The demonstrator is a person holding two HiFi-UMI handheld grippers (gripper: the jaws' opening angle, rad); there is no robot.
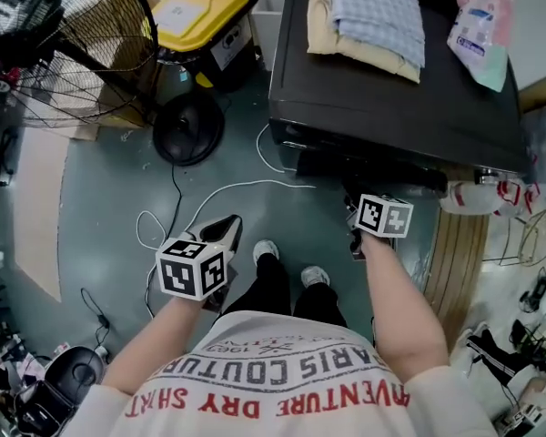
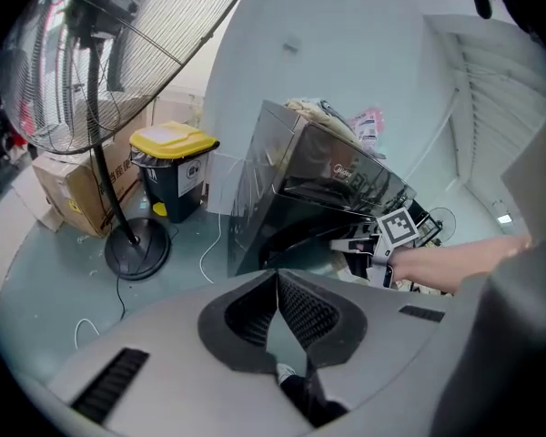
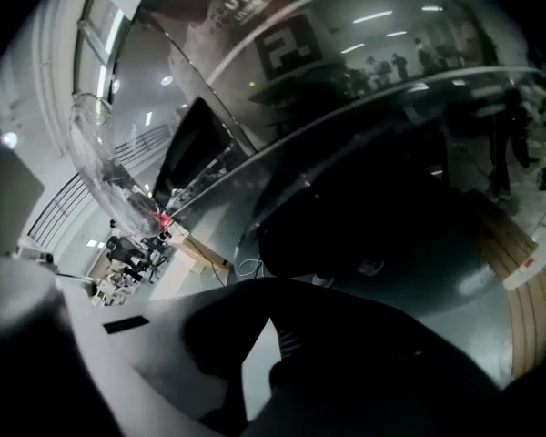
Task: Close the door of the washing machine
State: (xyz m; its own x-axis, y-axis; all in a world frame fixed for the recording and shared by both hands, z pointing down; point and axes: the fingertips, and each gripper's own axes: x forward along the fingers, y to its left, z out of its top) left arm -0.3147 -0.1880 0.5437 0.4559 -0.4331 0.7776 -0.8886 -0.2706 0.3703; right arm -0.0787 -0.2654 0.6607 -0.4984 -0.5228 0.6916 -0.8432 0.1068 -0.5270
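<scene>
Right now the person is standing before the black washer, which is carrying folded cloths on its top. The right gripper is pointing down at the washer's front, its jaws pressed together with nothing between them. The glossy door is filling that gripper's view from very near; whether the tips are touching it I cannot tell. The left gripper is hanging well to the left over the floor, its jaws also meeting at the tips, empty. A fan and a yellow-lidded bin are standing left of the washer.
</scene>
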